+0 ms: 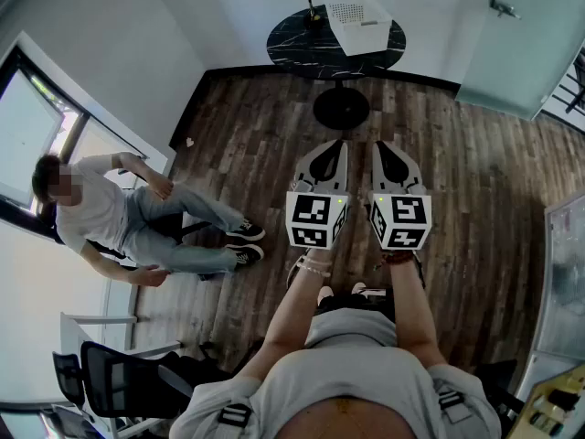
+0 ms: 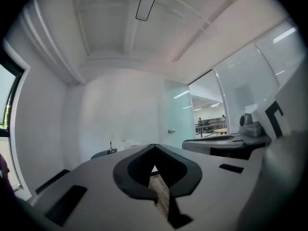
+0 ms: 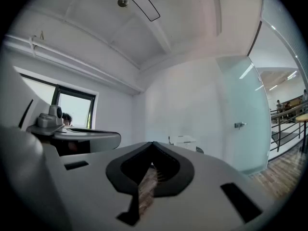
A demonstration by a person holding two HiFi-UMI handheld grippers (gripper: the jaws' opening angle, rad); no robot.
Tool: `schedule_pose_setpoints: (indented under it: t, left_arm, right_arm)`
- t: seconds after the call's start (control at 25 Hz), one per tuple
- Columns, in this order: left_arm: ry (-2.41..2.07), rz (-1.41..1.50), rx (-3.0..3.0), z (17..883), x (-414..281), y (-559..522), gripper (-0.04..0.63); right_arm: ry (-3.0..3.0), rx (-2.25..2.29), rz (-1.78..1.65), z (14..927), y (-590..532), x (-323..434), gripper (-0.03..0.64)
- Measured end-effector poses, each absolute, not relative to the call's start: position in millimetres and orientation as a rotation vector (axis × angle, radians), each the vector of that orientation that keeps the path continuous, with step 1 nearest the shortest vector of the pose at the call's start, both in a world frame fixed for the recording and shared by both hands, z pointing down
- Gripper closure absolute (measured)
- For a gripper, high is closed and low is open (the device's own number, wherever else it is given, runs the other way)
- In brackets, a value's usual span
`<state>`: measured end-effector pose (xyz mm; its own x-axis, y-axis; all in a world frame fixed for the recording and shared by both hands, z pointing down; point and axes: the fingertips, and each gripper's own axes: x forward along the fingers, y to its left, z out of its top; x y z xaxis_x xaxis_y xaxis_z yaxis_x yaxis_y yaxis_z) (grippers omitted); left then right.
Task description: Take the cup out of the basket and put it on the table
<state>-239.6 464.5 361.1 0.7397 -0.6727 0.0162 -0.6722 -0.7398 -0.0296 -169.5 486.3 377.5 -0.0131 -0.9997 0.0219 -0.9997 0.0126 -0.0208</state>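
A white basket (image 1: 359, 21) stands on a small round black table (image 1: 292, 39) at the far end of the wooden floor. I cannot make out a cup in it. My left gripper (image 1: 338, 146) and right gripper (image 1: 377, 146) are held side by side at waist height, well short of the table and pointing toward it. Both are shut with nothing between the jaws. In the left gripper view the left gripper (image 2: 154, 148) has its jaws meeting at the tip, with the table (image 2: 102, 153) far beyond. In the right gripper view the right gripper (image 3: 153, 146) is the same, and the basket (image 3: 183, 140) shows small behind it.
A person (image 1: 128, 218) sits on the floor by the window at the left. An office chair (image 1: 114, 373) stands at the lower left. A frosted glass door (image 1: 521, 48) is at the upper right. A pale desk edge (image 1: 565, 273) runs along the right.
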Motion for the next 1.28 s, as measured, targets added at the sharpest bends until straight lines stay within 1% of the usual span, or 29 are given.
schedule_pose_setpoints:
  t: [0.68, 1.28]
  left_arm:
    - [1.136, -0.048, -2.92, 365.3, -227.1, 468.4, 0.591]
    - [1.152, -0.069, -2.905, 367.6, -199.7, 476.0, 0.591]
  right_arm:
    - [-2.243, 2.185, 0.041, 380.9, 489.9, -162.1, 0.609]
    - [-2.273, 2.188, 0.034, 377.8, 497.0, -134.1, 0.609]
